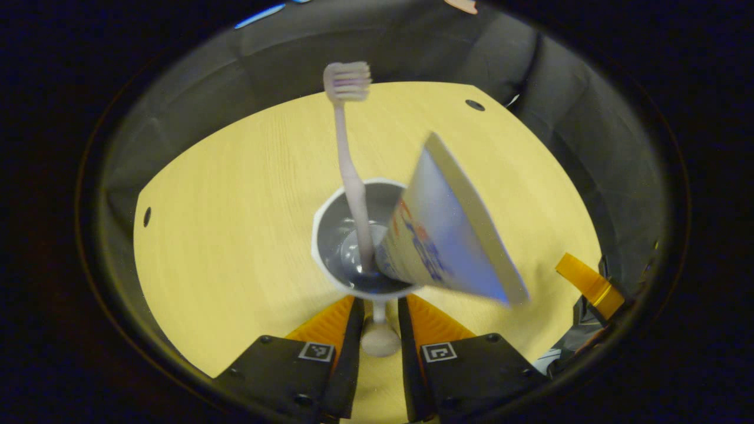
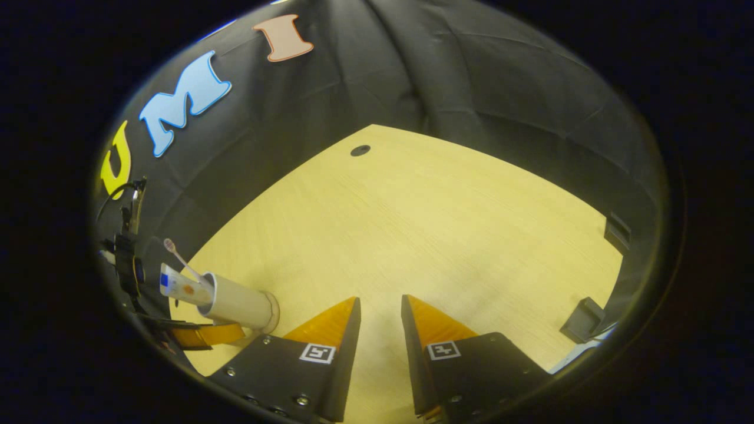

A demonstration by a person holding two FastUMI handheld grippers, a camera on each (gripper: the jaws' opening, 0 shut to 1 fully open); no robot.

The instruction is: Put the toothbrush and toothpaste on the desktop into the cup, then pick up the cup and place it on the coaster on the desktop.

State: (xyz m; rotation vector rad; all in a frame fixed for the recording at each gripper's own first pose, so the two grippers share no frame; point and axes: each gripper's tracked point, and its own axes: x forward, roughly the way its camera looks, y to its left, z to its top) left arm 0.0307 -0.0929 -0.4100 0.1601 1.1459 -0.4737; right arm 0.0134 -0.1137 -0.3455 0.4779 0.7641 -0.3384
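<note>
Pale grey and smooth, the cup (image 1: 353,235) sits in front of the left gripper (image 1: 380,312), a plain round tumbler seen from above. Its handle, a thin stem ending in a rounded knob, runs back from the cup's near rim and lies between the gripper's two fingers. They stand close on either side of it, but I cannot tell whether they actually press on it.

Inside the cup, the toothbrush (image 1: 350,165) stands bristles-up, a slim pinkish plastic stick leaning on the far rim. The toothpaste (image 1: 453,229) is a soft flat-ended tube, cap down in the cup and fanning out wide past the rim on the right. In the right gripper view the cup (image 2: 235,303) shows as a straight-sided cylinder with both things poking from its mouth.

Both are tall and top-heavy for so shallow a cup. A quick lift or tilt could swing the tube out over the rim, or tip the whole cup toward that side. A grip on the slim, slick stem alone could let the cup twist or droop.

The right gripper (image 2: 380,312) is spread and holds nothing, hanging over bare counter (image 2: 442,224), a yellow wood-grain board well to the right of the cup. I cannot make out the coaster for certain.
</note>
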